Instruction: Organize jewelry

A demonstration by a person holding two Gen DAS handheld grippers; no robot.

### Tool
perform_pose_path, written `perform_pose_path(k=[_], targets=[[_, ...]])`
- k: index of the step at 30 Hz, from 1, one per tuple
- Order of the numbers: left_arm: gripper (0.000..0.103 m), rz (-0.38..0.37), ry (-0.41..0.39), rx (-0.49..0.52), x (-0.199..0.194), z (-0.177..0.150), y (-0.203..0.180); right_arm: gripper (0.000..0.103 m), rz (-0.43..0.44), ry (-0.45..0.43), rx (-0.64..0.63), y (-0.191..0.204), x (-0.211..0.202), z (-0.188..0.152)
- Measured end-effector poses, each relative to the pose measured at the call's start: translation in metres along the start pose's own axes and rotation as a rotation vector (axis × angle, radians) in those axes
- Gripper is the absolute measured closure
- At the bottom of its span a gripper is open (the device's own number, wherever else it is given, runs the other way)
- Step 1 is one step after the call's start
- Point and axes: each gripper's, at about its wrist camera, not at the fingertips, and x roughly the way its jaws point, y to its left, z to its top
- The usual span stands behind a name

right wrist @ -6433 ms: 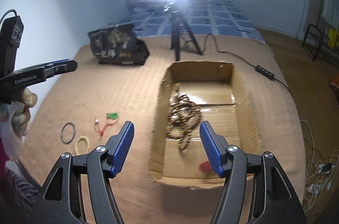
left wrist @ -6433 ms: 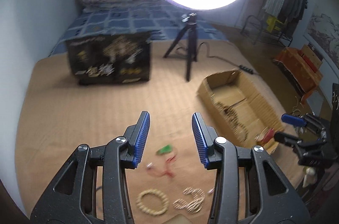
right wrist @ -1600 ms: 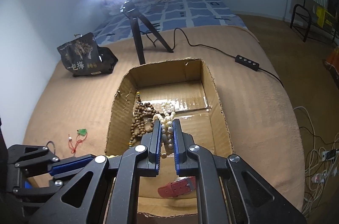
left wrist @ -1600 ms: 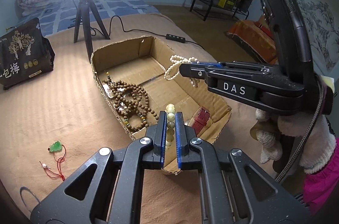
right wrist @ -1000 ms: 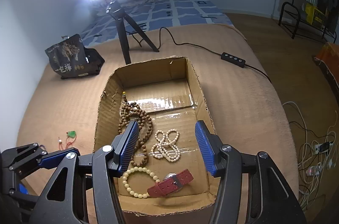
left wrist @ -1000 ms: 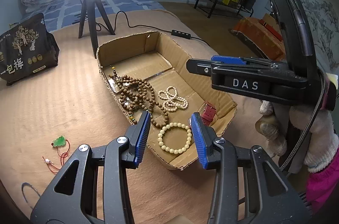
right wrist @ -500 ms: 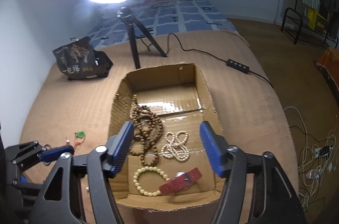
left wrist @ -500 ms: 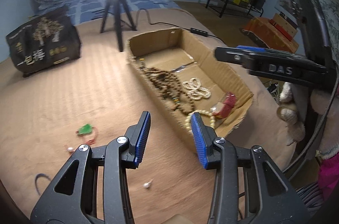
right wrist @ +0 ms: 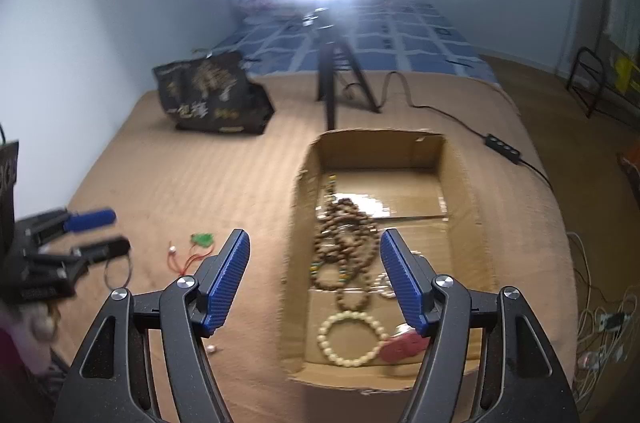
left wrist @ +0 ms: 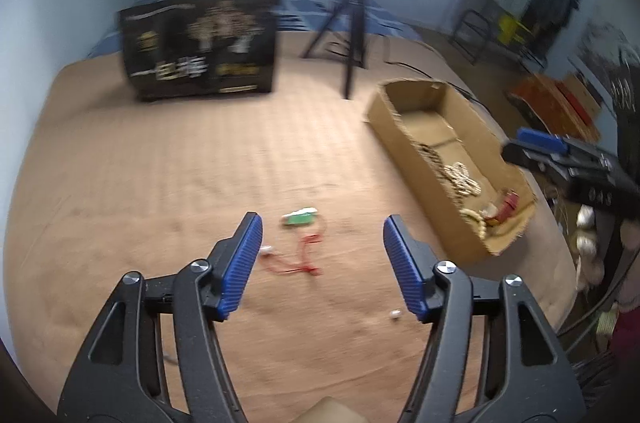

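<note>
A green pendant on a red cord [left wrist: 301, 219] lies on the tan cloth just ahead of my open, empty left gripper [left wrist: 322, 265]; it also shows in the right wrist view [right wrist: 201, 239]. A cardboard box [right wrist: 464, 183] holds brown bead strands [right wrist: 344, 235], a cream bead bracelet [right wrist: 352, 337] and a red strap [right wrist: 404, 343]. My right gripper [right wrist: 314, 281] is open and empty above the box's near left part. A small white bead [left wrist: 395, 314] lies on the cloth. A dark ring [right wrist: 118, 273] lies by the left gripper in the right wrist view.
A black printed bag [left wrist: 200, 47] stands at the back. A ring light on a black tripod [left wrist: 352, 35] stands behind the box, its cable [right wrist: 500, 143] running right. The box shows at right in the left wrist view [left wrist: 404, 143].
Both grippers let go of their bead pieces into the box and opened. My left gripper has since swung left from the box to over the green pendant. My right gripper stays over the box.
</note>
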Motion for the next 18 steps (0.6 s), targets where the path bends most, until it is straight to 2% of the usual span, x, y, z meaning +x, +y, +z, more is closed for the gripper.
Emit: perform_pose_path(k=[6, 10, 16, 18], targets=[[0.035, 0.028, 0.032, -0.095, -0.008, -0.013, 0.05, 0.035, 0.044, 0.029, -0.053, 0.031, 0.018, -0.001], [0.034, 0.05, 0.069, -0.098, -0.006, -0.029, 0.07, 0.035, 0.075, 0.059, -0.061, 0.05, 0.037, 0.0], [0.033, 0.031, 0.122, -0.128, -0.001, -0.062, 0.092, 0.035, 0.13, 0.116, -0.079, 0.077, 0.066, 0.002], [0.033, 0.046, 0.129, -0.124, 0.0, -0.073, 0.095, 0.035, 0.131, 0.13, -0.09, 0.084, 0.075, 0.001]])
